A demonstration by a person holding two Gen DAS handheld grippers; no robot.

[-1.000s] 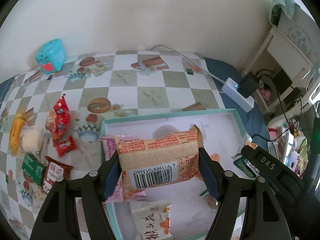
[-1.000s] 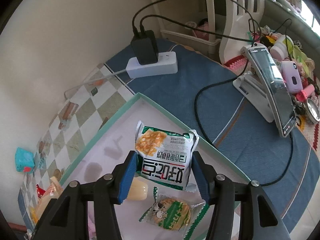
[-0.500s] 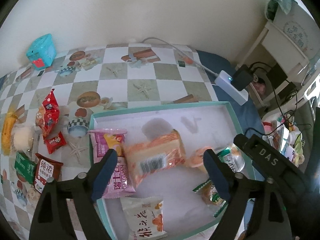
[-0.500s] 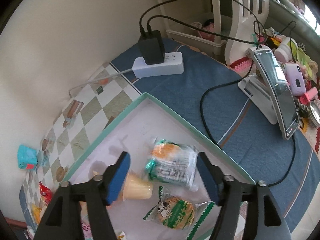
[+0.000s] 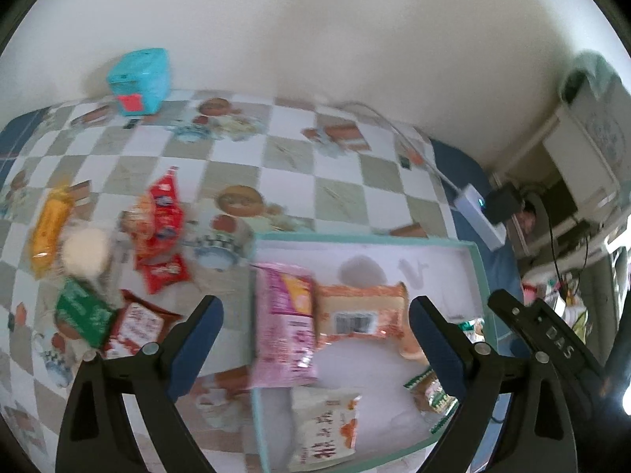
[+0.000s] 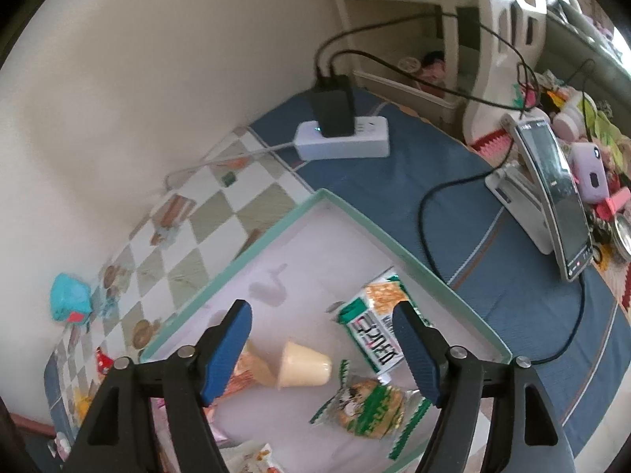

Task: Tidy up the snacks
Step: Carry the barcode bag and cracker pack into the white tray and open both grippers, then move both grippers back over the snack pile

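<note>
A shallow teal-rimmed box lies on the table. In it lie an orange snack pack, a pink pack and a white pack. My left gripper is open and empty above them. In the right wrist view the box holds a green and white packet, a yellow jelly cup and a green cookie pack. My right gripper is open and empty above these.
Loose snacks lie left of the box: red packs, an orange pack, a green pack. A teal box stands by the wall. A power strip, cables and a phone on a stand are to the right.
Both grippers opened and let go of their packs, which now lie in the box. Both have pulled back and up; the left view has swung toward the loose snacks.
</note>
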